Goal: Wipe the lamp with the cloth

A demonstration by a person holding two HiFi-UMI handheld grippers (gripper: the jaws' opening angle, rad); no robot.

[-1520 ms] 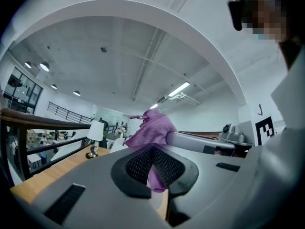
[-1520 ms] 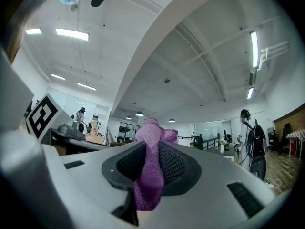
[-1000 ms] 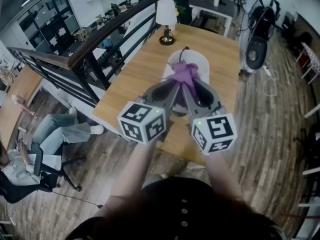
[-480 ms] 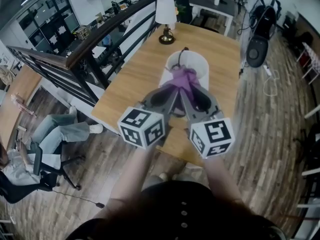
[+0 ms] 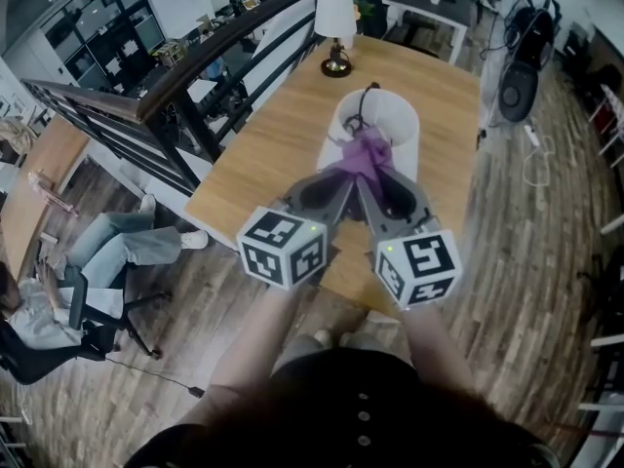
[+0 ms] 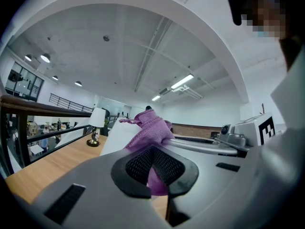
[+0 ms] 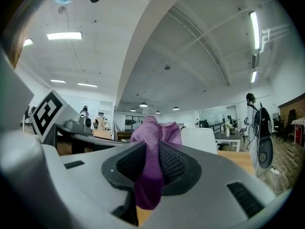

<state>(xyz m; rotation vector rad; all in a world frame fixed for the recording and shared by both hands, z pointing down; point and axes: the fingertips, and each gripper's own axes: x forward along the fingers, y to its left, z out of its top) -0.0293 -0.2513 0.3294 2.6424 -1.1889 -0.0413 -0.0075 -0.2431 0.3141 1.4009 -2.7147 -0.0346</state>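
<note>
My left gripper (image 6: 151,173) and right gripper (image 7: 148,168) both clamped on bunched purple microfibre cloth (image 5: 365,152). Two-point hold keeps wad firm for rubbing, I judge. Cloth over near rim of big white cylindrical lamp (image 5: 398,123) on light wooden table (image 5: 283,135); contact unclear.

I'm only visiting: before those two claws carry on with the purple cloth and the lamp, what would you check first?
1. Left claw shut on the purple cloth: ok.
2. Right claw shut on the same cloth: ok.
3. Cloth held over the white lampshade: ok.
4. Cloth already touching the lampshade: cannot tell.
5. Small lamp at the table's far end stands apart from both claws: ok.
</note>
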